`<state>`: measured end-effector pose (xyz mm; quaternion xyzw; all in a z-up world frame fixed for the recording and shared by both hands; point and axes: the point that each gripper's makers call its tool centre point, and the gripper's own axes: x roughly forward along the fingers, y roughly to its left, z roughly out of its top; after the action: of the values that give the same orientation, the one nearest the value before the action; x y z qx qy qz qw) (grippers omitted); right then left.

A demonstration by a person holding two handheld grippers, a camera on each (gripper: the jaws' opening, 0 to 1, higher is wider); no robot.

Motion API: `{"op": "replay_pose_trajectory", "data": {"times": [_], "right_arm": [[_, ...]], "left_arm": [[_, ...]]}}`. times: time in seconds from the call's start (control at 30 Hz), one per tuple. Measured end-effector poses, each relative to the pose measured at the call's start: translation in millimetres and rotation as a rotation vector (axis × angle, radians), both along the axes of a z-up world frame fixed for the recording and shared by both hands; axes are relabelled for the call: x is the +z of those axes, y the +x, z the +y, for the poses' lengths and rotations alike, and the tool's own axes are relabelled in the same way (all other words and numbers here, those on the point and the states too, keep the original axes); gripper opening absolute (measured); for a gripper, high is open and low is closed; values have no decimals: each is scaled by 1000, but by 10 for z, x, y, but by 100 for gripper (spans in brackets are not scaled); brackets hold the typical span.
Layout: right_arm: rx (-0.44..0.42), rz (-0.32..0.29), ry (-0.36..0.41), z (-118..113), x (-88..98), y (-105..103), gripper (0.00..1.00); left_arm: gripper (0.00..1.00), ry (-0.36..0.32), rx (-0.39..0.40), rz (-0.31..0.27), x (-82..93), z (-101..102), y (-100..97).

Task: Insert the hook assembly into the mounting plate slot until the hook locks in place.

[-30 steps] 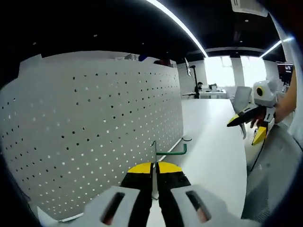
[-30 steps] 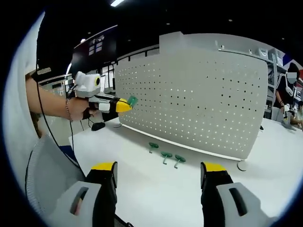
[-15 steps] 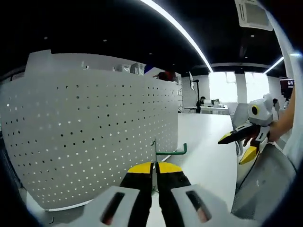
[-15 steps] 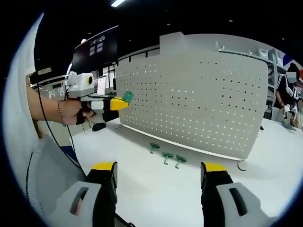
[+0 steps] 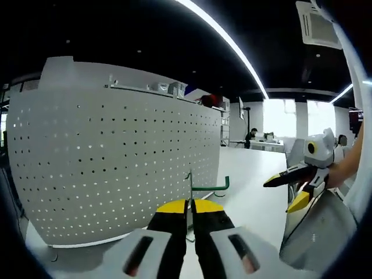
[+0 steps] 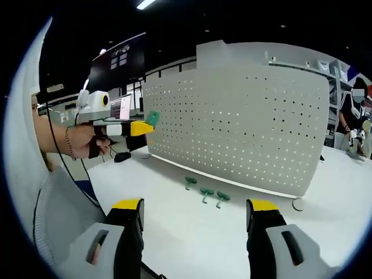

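My left gripper (image 5: pixel 190 204) is shut on a green hook (image 5: pixel 204 186) with a thin metal stem, held up in front of the white perforated mounting plate (image 5: pixel 116 163). In the right gripper view the left gripper (image 6: pixel 139 128) comes in from the left with the green hook (image 6: pixel 152 118) at its tip, close to the plate's (image 6: pixel 244 128) left edge. My right gripper (image 6: pixel 195 210) stands open above the white table, nothing between its jaws. It shows at the right of the left gripper view as well, as the right gripper (image 5: pixel 290 183).
Three more green hooks (image 6: pixel 203 192) lie on the white table (image 6: pixel 192 232) in front of the upright plate. A small round foot (image 6: pixel 299 204) sits at the plate's right end. A person stands at the far right behind the plate.
The left gripper with the hook has risen and turned to face the plate more squarely. In the right gripper view it has drifted slightly left. The right gripper has stayed put.
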<state>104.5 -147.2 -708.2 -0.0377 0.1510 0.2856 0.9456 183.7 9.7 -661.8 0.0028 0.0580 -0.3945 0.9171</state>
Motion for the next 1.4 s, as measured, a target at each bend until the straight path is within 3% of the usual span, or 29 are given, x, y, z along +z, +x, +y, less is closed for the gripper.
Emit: {"op": "replay_pose_trajectory", "data": {"times": [0.2,0.33,0.8,1.4], "right_arm": [[21,-117,173,79,373,2,70],[50,-140,195,144,449,-37,71],[81,-138,249,296,542,46,64],[94,-144,331,552,630,233,59]], "left_arm": [[2,4,10,-2,-14,37,-1],[2,8,13,3,-37,46,-12],[2,1,10,2,-17,-11,-36],[2,-18,-35,6,31,-272,-94]]}}
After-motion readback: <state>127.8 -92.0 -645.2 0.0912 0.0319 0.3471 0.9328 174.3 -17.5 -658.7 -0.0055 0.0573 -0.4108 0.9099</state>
